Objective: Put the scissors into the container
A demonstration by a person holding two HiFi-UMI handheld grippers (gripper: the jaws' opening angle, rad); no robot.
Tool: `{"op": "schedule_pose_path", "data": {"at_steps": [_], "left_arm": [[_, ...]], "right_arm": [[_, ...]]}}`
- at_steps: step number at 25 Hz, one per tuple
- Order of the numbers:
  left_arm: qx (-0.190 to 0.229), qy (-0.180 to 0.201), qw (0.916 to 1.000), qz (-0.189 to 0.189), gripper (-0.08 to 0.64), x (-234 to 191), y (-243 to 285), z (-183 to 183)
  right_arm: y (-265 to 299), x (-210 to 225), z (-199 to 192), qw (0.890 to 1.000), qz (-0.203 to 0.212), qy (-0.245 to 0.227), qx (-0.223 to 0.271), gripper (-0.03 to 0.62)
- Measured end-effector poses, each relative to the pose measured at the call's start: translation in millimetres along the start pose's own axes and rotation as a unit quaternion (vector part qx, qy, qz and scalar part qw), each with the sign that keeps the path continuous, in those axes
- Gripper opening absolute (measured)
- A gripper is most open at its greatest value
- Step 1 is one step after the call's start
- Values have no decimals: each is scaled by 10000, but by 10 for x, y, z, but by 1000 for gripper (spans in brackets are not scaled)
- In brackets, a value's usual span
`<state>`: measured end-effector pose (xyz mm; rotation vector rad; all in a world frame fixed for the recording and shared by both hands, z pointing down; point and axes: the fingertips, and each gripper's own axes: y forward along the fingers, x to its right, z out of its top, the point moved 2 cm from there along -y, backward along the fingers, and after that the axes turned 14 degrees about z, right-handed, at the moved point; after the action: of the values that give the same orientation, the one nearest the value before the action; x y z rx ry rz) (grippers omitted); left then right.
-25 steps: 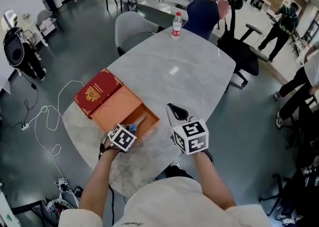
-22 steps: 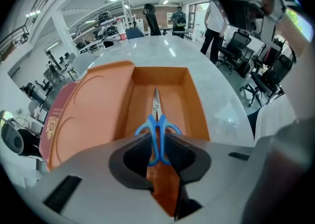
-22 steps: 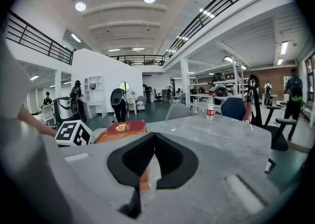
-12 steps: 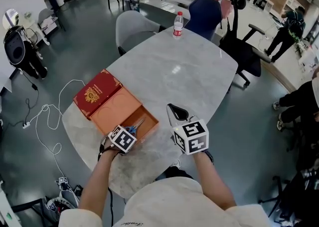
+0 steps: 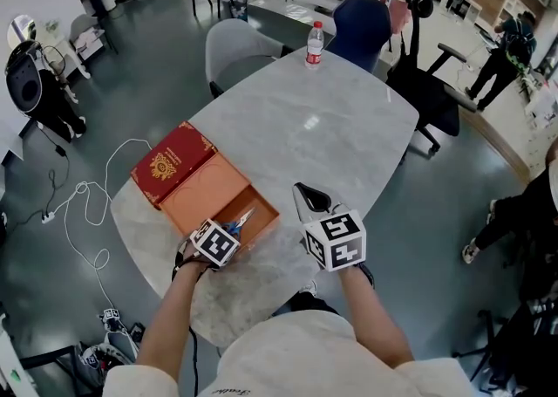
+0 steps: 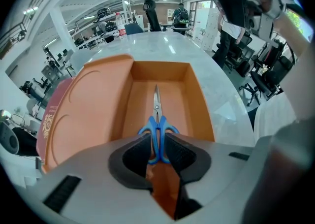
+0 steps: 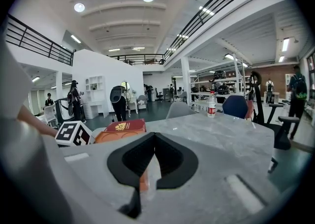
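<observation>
The scissors (image 5: 243,216) have blue handles and steel blades. They hang low inside the open orange box (image 5: 193,196), blades pointing toward its far wall. My left gripper (image 5: 228,231) is at the box's near edge, shut on the handles. In the left gripper view the scissors (image 6: 157,119) run straight ahead from the left gripper (image 6: 157,142), over the floor of the box (image 6: 198,105). My right gripper (image 5: 303,193) hovers over the table to the right of the box, shut and holding nothing. In its own view the right gripper (image 7: 155,139) has its pads meeting.
The box's red lid (image 5: 173,162) lies folded open at its far left. A water bottle (image 5: 314,44) stands at the table's (image 5: 331,125) far edge, with chairs (image 5: 234,51) behind it. White cables (image 5: 83,203) trail on the floor at the left.
Nothing has visibly moved on the table; both grippers and the scissors hold their places. Only people in the background at the right have shifted.
</observation>
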<state>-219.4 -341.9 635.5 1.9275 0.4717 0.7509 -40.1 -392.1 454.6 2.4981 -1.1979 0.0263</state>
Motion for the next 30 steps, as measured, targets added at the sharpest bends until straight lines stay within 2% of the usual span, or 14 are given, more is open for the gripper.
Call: {"op": "schedule_pose_path", "data": {"at_steps": [7,14,23,30], "left_arm": [[219,-132,9995,199,81,-74,-173,23],[727,-651,9945,390,81,-238,-471,80],[1152,-1352,9814,721,75,-480,-878,1],[1695,-1851,9628,1003,44,-638,-1241,-57]], "right_arm": [[12,-89,-7,9999,140,-15,-17,5],[41,-224,-8,9997,233,-54,-42,5],[13,-420,48,9992,366,-149,-19,5],[-30,-577,111,9990,381,-216,33,5]]}}
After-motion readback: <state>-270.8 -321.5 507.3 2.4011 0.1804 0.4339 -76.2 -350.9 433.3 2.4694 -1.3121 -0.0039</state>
